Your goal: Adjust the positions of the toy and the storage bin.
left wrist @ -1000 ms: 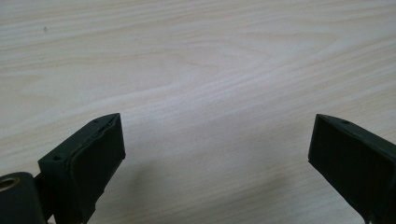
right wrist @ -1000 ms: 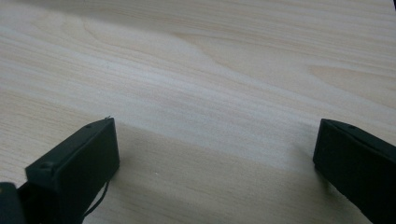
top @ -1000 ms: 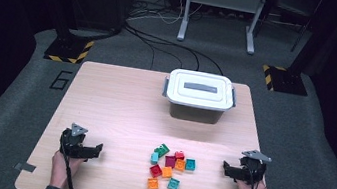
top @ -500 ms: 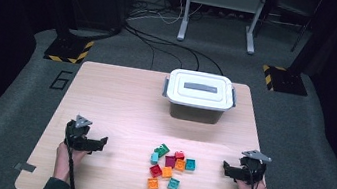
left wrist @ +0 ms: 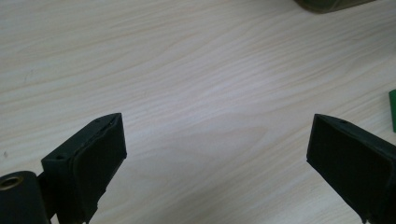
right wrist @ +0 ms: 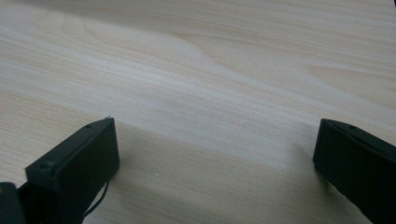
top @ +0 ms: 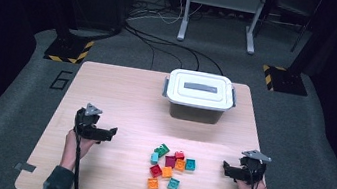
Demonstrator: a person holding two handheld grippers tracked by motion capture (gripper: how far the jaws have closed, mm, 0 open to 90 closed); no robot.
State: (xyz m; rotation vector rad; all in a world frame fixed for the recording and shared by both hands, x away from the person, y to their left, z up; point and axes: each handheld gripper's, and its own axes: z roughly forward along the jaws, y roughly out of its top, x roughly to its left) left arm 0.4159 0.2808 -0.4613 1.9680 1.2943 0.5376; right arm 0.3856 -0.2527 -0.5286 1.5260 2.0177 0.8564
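At a pale wooden table (top: 121, 92), we hold a black two-jaw gripper in each hand, with a scatter of small coloured plastic building blocks (top: 168, 168) lying between them near our edge. The left gripper (top: 109, 132) hangs over bare wood well left of the blocks, its jaws spread wide and pointing toward them; in the left gripper view only the edge of one green block (left wrist: 392, 108) peeks in at the right. The right gripper (top: 226, 170) rests low beside the blocks on their right, near but apart from the teal block (top: 190, 164) at that side, jaws likewise wide and holding nothing, with plain wood between them in the right gripper view. Behind the blocks, toward the far edge, stands a grey plastic storage box with a white clip-on lid (top: 200, 89), and the lid is on.

We judge this the opening step: nothing is gripped yet, and no block has left the pile. If the blocks are bound for the box, the next move calls either for reaching the lid and freeing it, or for closing in on a block at the pile's rim, squaring the jaws to two flat sides before closing.
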